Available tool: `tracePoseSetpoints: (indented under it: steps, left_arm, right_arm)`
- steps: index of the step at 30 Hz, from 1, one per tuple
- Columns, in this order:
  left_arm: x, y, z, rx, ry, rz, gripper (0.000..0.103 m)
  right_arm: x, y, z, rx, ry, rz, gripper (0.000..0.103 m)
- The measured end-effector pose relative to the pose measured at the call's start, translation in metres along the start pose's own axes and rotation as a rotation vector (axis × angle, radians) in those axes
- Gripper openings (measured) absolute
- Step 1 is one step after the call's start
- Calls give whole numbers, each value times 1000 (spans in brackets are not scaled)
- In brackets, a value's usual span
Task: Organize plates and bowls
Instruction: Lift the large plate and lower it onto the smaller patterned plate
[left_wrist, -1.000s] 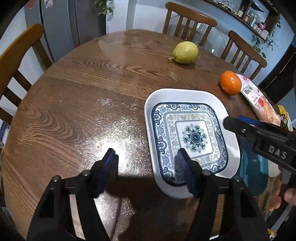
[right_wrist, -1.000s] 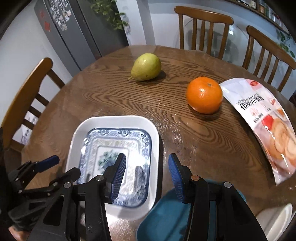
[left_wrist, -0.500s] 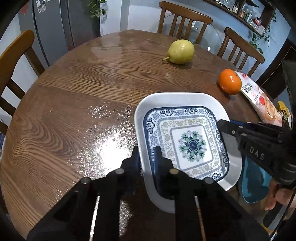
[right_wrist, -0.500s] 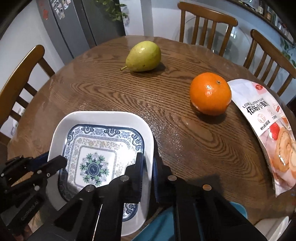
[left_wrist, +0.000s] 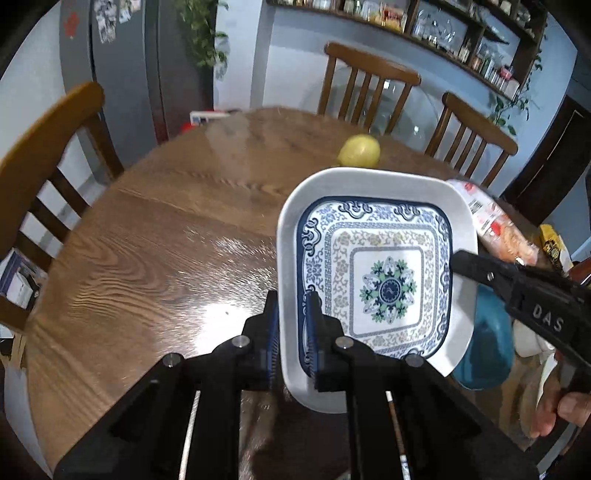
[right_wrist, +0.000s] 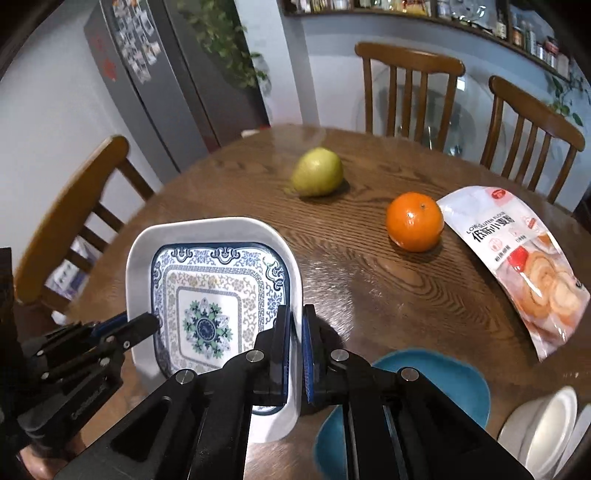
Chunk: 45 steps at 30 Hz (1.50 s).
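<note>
Plates first: your square patterned plate (left_wrist: 384, 266) hangs tilted above the round wooden bench (left_wrist: 155, 251), pinched on two opposite rims. Around you stands a kitchen-dining room, with a grey fridge (right_wrist: 147, 70) at the back left, a high shelf of jars (left_wrist: 461, 33) along the blue wall, and a leafy plant (right_wrist: 225, 40) beside the fridge. Wooden chairs ring the bench: one on the left (left_wrist: 44, 155), two at the far side (right_wrist: 410, 85).

Most of the bench's left half lies bare and glossy, giving you open room there. The right side is crowded: a snack bag (right_wrist: 524, 266) slants toward the edge, an orange (right_wrist: 414, 221) sits just beside it, and a pear (right_wrist: 317, 171) rests further back, well apart from the plate. Near your edge, a teal plate (right_wrist: 436, 384) lies flat just right of the lifted one, and white dishes (right_wrist: 543, 424) sit at the lower right corner.

Your left gripper (left_wrist: 291, 332) points steeply down, its jaws clamped on the plate's left rim. Your right gripper (right_wrist: 295, 332) slopes down likewise, its jaws closed tight on the right rim. Fingers of your right hand (left_wrist: 561, 413) show wrapped around its handle at the left view's lower right.
</note>
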<state>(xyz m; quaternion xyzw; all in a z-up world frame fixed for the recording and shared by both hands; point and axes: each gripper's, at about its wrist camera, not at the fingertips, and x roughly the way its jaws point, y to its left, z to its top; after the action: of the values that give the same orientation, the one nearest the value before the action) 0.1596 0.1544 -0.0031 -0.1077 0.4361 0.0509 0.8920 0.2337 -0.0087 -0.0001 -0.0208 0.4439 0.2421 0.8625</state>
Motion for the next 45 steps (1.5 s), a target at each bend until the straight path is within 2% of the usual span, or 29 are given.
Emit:
tracePoseSetpoints:
  steps: [4,7,20,33,45]
  left_arm:
    - [-26,-4,-12,16,-41,7,11]
    - [-39,-7,-24,16,-41,1,11]
    - [-72,-27,-76,60,7,6,11]
    - [-73,-38,-126,89,91,16,11]
    - [-43,-39,-137,131,163,58,11]
  right_arm:
    - [-27,2,-14,44,-47,48,7]
    - [-44,2,-31,65,-59,72,7]
    - [-99,-1,-109,128,-24,116,7]
    - [-106,-7,-167,218,57,142,7]
    - [-77,-14,-191,289,123,134,7]
